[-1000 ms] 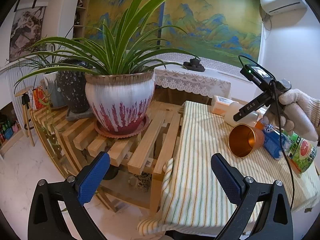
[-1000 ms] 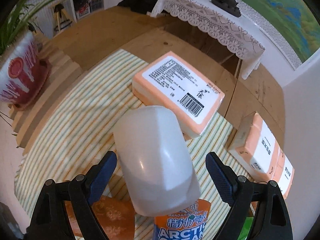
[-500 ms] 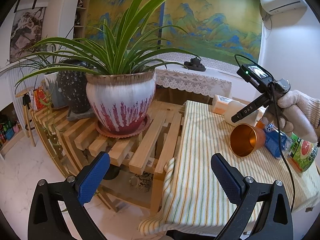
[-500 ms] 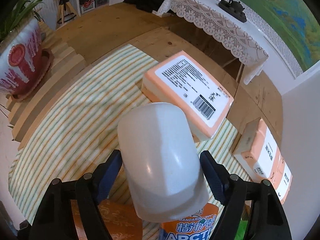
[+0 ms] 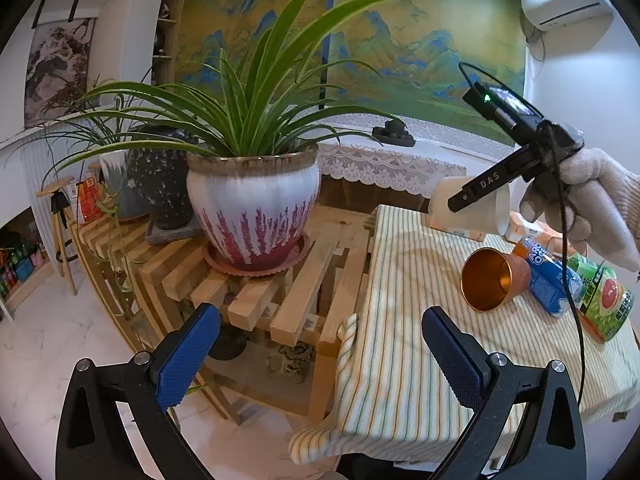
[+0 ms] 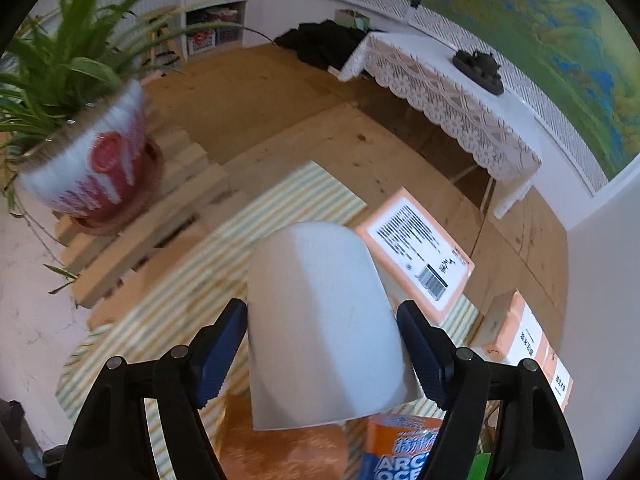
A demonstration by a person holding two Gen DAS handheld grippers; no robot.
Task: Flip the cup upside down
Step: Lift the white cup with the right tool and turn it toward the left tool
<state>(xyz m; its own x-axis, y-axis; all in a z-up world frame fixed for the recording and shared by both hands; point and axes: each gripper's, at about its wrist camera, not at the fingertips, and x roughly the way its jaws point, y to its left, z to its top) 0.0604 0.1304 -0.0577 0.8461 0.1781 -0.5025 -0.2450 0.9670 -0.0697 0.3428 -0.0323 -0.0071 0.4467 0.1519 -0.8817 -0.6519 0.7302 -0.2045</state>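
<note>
My right gripper (image 6: 322,344) is clamped on the white cup (image 6: 320,328), one blue pad (image 6: 218,354) pressed against each side. In the right wrist view the cup fills the lower centre of the frame, base pointing away from me, rim toward the camera. In the left wrist view the same cup (image 5: 466,210) sits at the right, raised off the striped cloth (image 5: 404,320) and lying roughly on its side, with the gripper's black finger across it and my gloved hand (image 5: 592,204) behind.

My left gripper (image 5: 318,344) hangs slack with its fingers spread wide, nothing between them, low in the frame, with the cloth's corner between its pads.

Below the white cup, a copper cup (image 5: 494,280) lies on its side on the cloth, mouth toward my left camera. Touching it on the right is a blue can (image 5: 550,284), then a green can (image 5: 604,304). An orange box (image 6: 416,254) lies just beyond the white cup. A potted plant (image 5: 254,204) stands on the slatted wooden rack (image 5: 256,304) at centre left.
</note>
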